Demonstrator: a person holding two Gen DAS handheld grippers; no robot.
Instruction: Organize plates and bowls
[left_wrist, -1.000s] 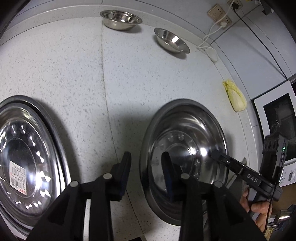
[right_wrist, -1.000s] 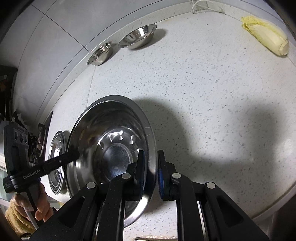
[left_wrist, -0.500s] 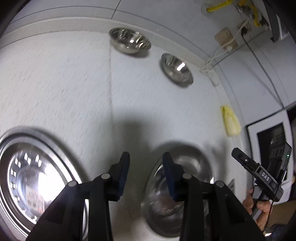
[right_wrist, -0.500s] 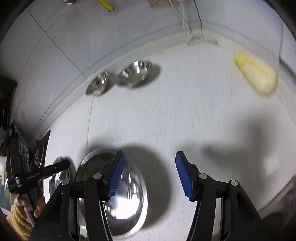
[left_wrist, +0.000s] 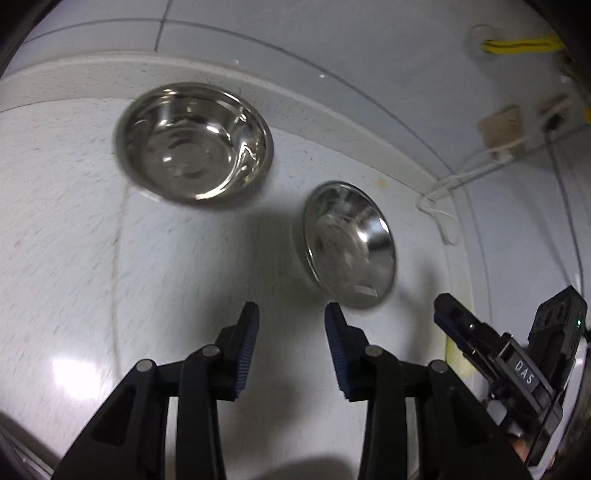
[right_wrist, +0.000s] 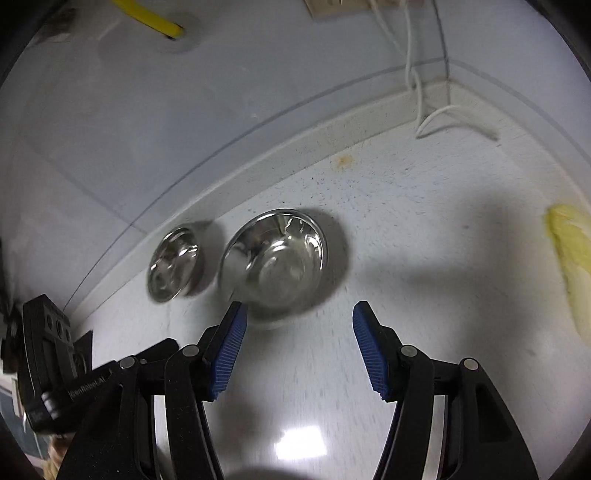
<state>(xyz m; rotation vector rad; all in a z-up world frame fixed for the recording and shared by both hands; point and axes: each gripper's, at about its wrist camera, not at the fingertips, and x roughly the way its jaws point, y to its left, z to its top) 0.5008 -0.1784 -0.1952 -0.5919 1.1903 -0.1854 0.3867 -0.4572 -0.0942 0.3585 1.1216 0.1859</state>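
Two readable marks: right gripper (left_wrist: 458, 325) "DAS", left gripper (right_wrist: 162, 349) "GenRobot.AI".

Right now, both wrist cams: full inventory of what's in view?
Steel bowls: 2, silver, on the counter by the back wall; left bowl, right bowl.
Counter: 1, white speckled, under the bowls.
Cabbage: 1, pale yellow, on the counter at the right edge of the right wrist view.
White cable: at least 1, hanging down the wall to the counter's back corner.
Wall outlet: 1, beige, blurred, on the right wall.
Yellow tube: 1, at a hole in the wall.
Left gripper: 1, black with blue pads, open, empty.
Right gripper: 1, black with blue pads, open, empty.
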